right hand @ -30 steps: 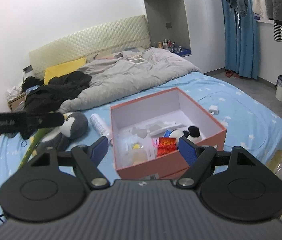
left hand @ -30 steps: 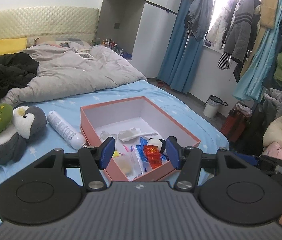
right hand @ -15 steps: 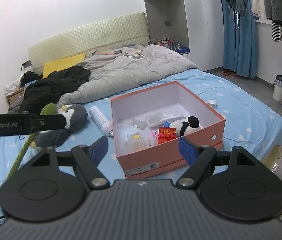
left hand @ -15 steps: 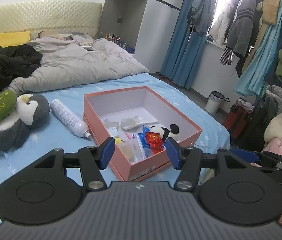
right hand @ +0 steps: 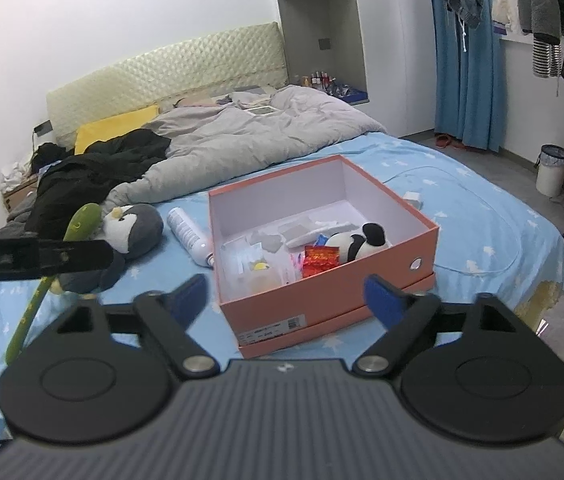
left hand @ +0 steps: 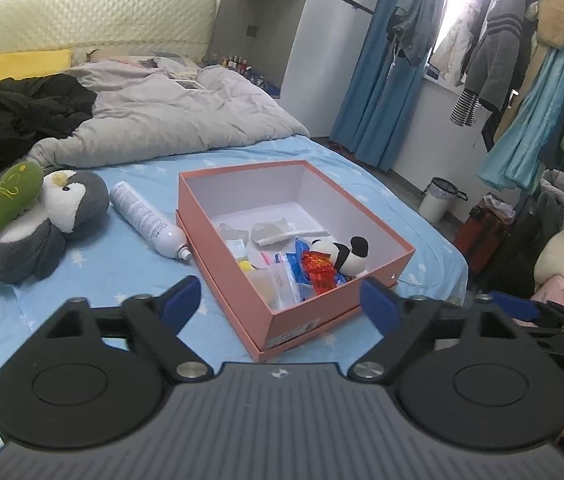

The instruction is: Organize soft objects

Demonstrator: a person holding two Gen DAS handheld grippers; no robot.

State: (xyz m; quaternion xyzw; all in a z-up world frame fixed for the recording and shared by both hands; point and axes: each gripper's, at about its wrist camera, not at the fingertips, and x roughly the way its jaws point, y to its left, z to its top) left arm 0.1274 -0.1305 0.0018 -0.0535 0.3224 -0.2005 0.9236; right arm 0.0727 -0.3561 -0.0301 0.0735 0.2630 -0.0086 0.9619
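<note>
One plush panda point(left hand: 340, 254), boxed, black-and-white.

A quilted headboard point(right hand: 170, 68) stood against the white wall point(right hand: 102, 8) upper left, blue curtains point(right hand: 466, 60) hung upper right, grey floor point(right hand: 522, 176) below them.

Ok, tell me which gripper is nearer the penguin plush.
Left, as far as the views show. The left gripper is open, with the penguin plush just ahead to its left. The right gripper, also open, sits further right, facing the orange box.
</note>
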